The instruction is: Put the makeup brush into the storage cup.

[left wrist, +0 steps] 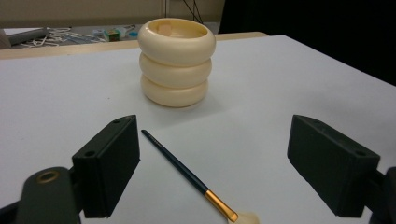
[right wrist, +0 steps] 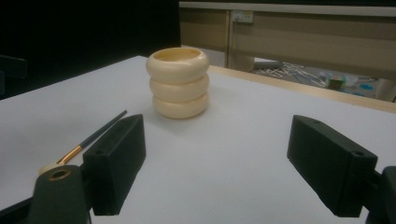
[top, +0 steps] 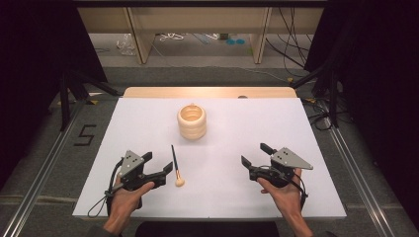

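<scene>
**Brush lies just beside the left gripper, handle pointing to the holder**

The slim makeup brush with a dark handle, a gold ferrule and a pale round tip (top: 175,166) lies flat on the white table top (top: 276,128), in the near left part of it. Its long axis runs almost straight away from the person: the pale tip is at the near end, and the thin handle end points toward the cream, ring-shaped holder that looks like three stacked rings (top: 191,121). The holder stands upright, well apart from the brush, near the far middle of the table.

We hold the left gripper (top: 156,167) just beside the brush, on its left side, with the jaws spread wide and nothing between them. In the left gripper view the brush (left wrist: 187,175) runs diagonally across the gap between the two jaws, with the tip closest to the camera. The right gripper (top: 257,155) is also open and empty, and it rests well apart from the brush, on the other side of the table.

We judge that the left gripper is clearly nearer, so a pick would fall to it. The jaws would need to close across the thin handle, not along it.
</scene>
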The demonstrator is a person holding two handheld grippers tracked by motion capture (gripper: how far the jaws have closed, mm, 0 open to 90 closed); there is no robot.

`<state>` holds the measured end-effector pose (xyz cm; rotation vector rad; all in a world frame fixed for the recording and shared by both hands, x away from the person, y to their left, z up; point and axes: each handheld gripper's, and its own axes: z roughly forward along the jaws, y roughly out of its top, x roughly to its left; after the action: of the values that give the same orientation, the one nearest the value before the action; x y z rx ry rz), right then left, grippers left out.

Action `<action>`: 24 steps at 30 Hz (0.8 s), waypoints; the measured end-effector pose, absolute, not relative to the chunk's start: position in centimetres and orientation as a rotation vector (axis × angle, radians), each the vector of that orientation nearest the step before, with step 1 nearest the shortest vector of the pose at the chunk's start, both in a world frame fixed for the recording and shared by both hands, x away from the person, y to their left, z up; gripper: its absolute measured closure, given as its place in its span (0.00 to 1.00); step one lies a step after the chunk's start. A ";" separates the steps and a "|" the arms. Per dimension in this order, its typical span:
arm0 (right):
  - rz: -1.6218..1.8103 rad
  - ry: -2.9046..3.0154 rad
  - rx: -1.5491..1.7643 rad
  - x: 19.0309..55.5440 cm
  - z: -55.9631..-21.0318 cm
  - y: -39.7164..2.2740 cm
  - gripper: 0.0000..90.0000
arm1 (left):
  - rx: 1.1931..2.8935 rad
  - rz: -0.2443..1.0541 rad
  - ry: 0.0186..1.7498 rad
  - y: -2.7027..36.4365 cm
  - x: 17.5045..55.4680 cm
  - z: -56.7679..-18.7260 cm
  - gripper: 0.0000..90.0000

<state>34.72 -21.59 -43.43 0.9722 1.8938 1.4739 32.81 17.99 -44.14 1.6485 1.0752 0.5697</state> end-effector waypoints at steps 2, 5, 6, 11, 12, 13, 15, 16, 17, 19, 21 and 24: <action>1.471 1.896 0.974 34.7 -43.4 -21.6 0.23 | 1.656 0.568 1.077 17.8 32.9 -44.1 0.18; 1.480 1.893 0.970 34.8 -43.5 -21.6 0.23 | 1.680 0.561 1.073 17.6 33.0 -44.1 0.20; 1.471 1.899 0.974 34.7 -43.4 -21.6 0.23 | 1.687 0.557 1.078 17.5 33.0 -44.1 0.20; 1.474 1.901 0.977 34.8 -43.5 -21.7 0.23 | 1.765 0.512 1.093 16.9 33.9 -44.4 0.22; 1.474 1.901 0.977 34.8 -43.5 -21.7 0.23 | 1.786 0.502 1.095 16.7 34.0 -44.4 0.22; 1.469 1.902 0.978 34.8 -43.6 -21.7 0.23 | 1.815 0.491 1.105 16.4 34.4 -44.5 0.22; 1.473 1.901 0.974 34.8 -43.6 -21.6 0.23 | 1.817 0.482 1.126 16.3 34.5 -44.5 0.23; 1.473 1.901 0.974 34.8 -43.6 -21.6 0.23 | 1.840 0.481 1.120 16.3 34.7 -44.5 0.23; 1.467 1.906 0.974 34.8 -43.6 -21.6 0.23 | 1.853 0.486 1.129 16.2 34.9 -44.4 0.23; 1.471 1.916 0.967 34.8 -43.6 -21.5 0.23 | 1.894 0.486 1.131 15.9 35.3 -44.1 0.24; 1.474 1.917 0.965 34.8 -43.6 -21.5 0.23 | 1.979 0.490 1.119 16.0 35.7 -43.8 0.24; 1.477 1.917 0.961 34.8 -43.6 -21.4 0.23 | 1.997 0.455 1.134 15.4 36.4 -44.1 0.25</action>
<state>34.76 -21.44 -43.61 0.9614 1.9174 1.4774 36.42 15.38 -44.15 1.9969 1.1345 0.4555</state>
